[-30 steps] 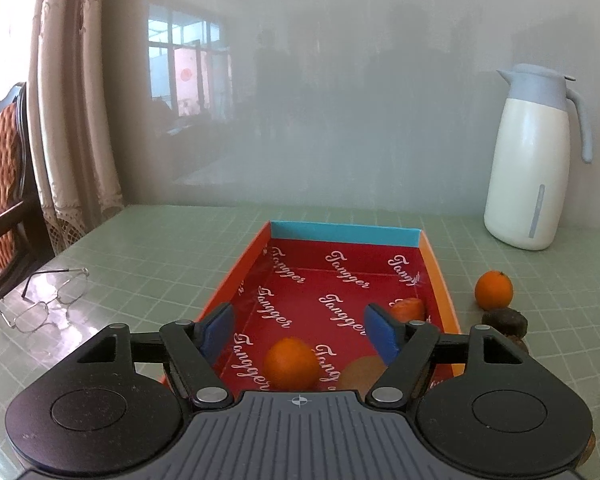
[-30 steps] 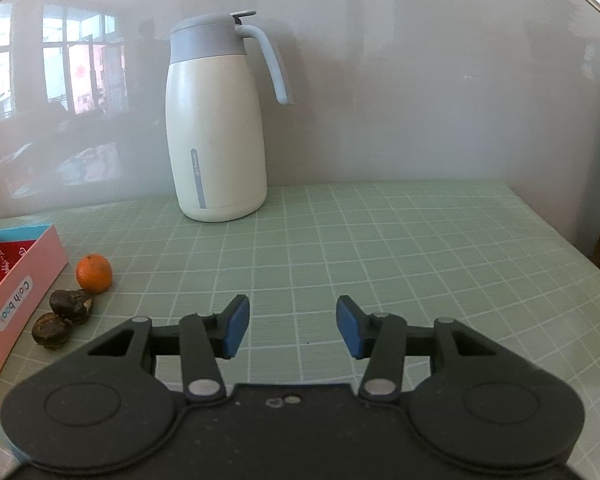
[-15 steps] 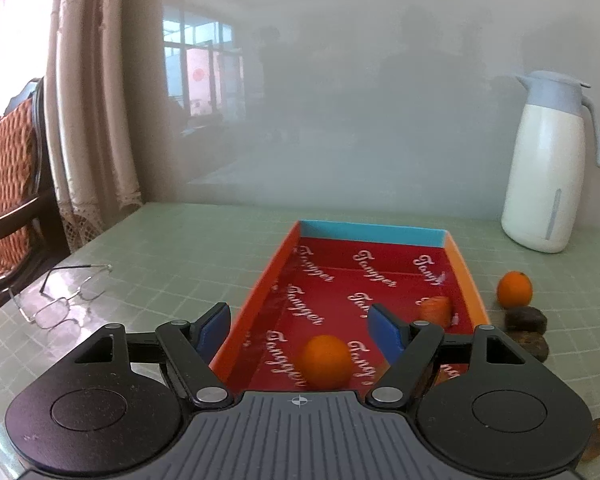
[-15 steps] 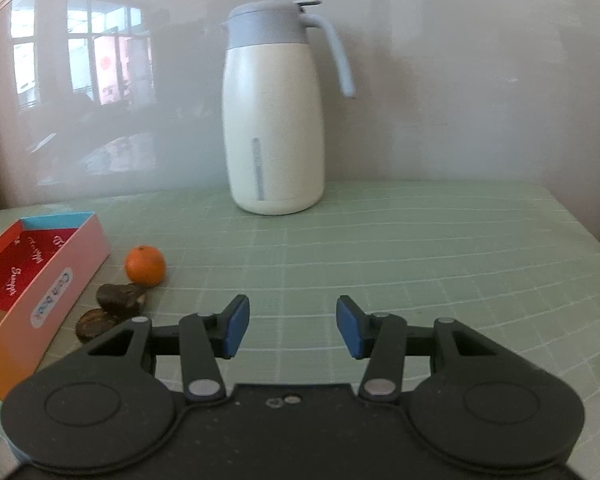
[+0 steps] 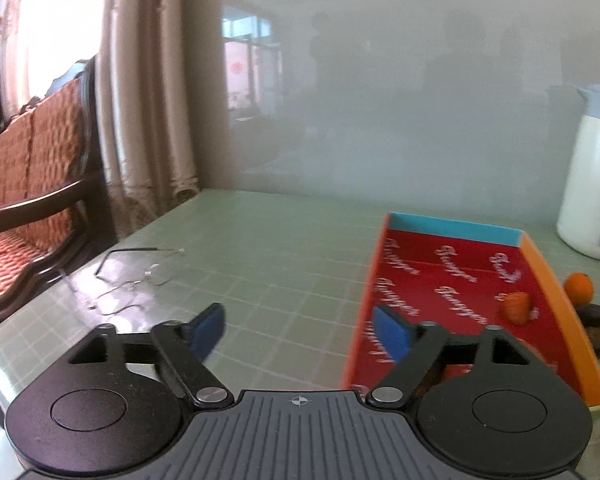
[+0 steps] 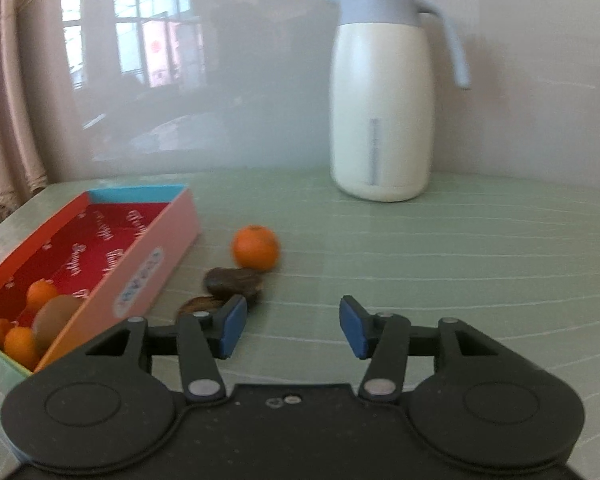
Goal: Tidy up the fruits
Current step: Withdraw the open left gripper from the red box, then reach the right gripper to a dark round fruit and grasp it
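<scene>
the left gripper [image 5: 300, 330] is spread wide with nothing between its blue pads [image 5: 206, 328], hanging over bare green tabletop [image 5: 284, 264] just left of the red-lined box [image 5: 452, 280]; its right pad overlaps the box's orange left wall in the view. the right gripper [image 6: 290, 328] is also wide open and empty, pointed at the table between the box and the white thermos jug [image 6: 382, 96].

in the right wrist view the box [image 6: 156, 256] lies at the left, long and shallow, with a pink outer wall and a blue far end. fruit sits bunched in its near end — a brownish kiwi [image 6: 56, 316] with small tangerines around it, one behind [image 6: 40, 294] and one in front [image 6: 20, 346]. in the left wrist view one more small orange fruit [image 5: 516, 308] lies against the box's right wall, further along.

outside the box, to its right, a tangerine [image 6: 255, 247] rests on the table, touching or just beside a dark wrinkled fruit [image 6: 234, 282]; a second brownish piece [image 6: 200, 304] lies nearer, partly hidden behind the right gripper's left finger. what these two dark fruits are is hard to tell — the frame is blurred.

a pair of wire-rimmed glasses [image 5: 132, 276] lies on the table well left of the box, near a wooden chair with a patterned cushion [image 5: 32, 184] and a curtain [image 5: 148, 92].
</scene>
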